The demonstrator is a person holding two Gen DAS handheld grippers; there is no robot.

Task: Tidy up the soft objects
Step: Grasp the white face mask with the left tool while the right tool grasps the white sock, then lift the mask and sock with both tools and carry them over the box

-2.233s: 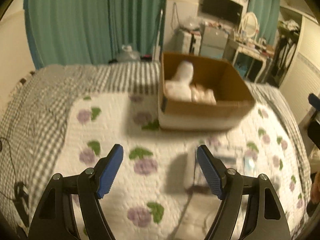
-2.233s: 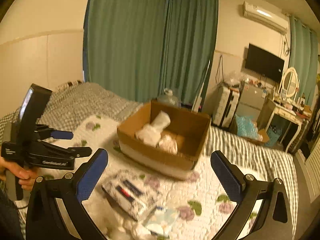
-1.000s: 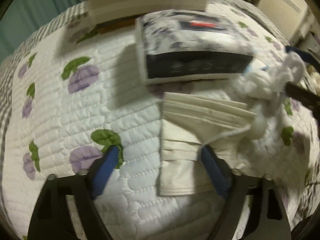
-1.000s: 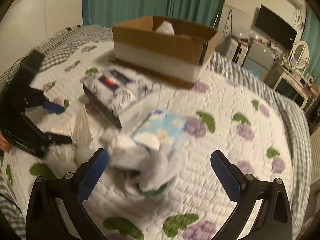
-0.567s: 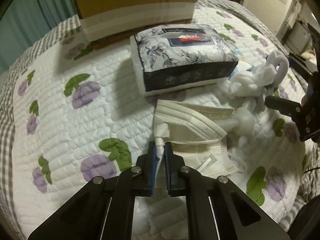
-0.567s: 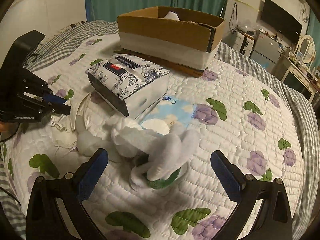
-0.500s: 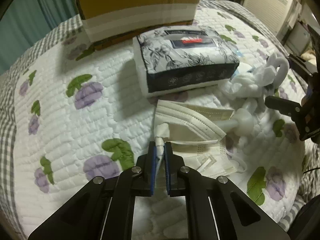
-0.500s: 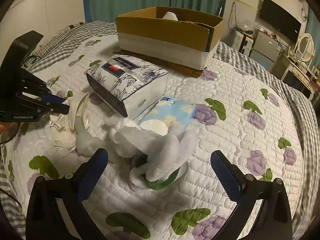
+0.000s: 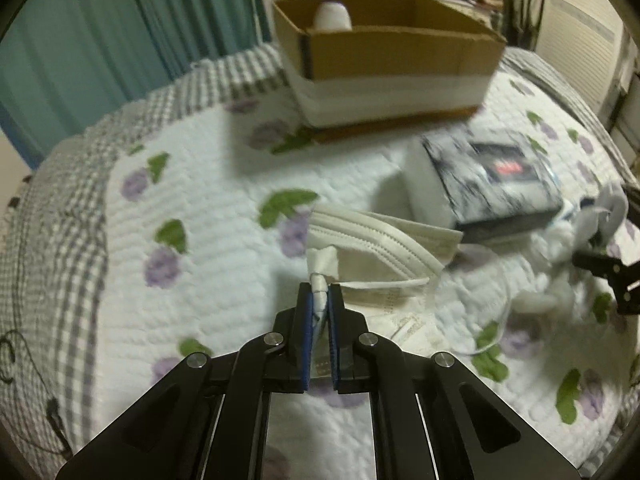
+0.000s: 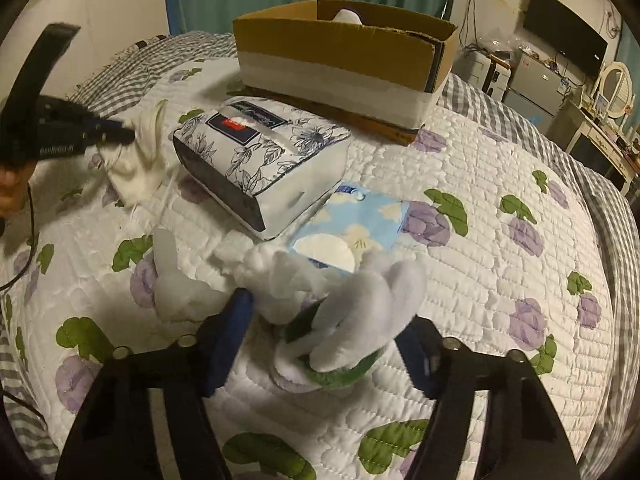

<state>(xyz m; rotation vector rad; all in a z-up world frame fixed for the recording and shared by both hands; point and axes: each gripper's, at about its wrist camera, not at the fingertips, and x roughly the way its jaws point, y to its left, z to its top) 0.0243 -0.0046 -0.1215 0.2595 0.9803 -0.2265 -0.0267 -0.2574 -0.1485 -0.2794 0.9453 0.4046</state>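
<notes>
My left gripper (image 9: pixel 319 300) is shut on a corner of a white face mask (image 9: pixel 380 240), which hangs lifted off the quilt; in the right wrist view the same left gripper (image 10: pixel 120 134) holds the mask (image 10: pixel 144 152) at the far left. My right gripper (image 10: pixel 324 320) is down over a white plush toy (image 10: pixel 352 308) with a green part. Its jaws are closing, the toy lies between them, and the right pad is hidden behind the toy. An open cardboard box (image 10: pixel 344 52) with a white soft thing inside stands at the back of the bed.
A floral tissue pack (image 10: pixel 260 160) lies between box and plush toy, with a flat blue packet (image 10: pixel 360 228) beside it. A white fluffy lump (image 10: pixel 172 280) rests left of the plush toy. The quilted bed drops away toward furniture (image 10: pixel 560 80) on the right.
The left jaws shut on the mask's corner and then raised it off the quilt. The right jaws, wide before, have narrowed around the plush toy.
</notes>
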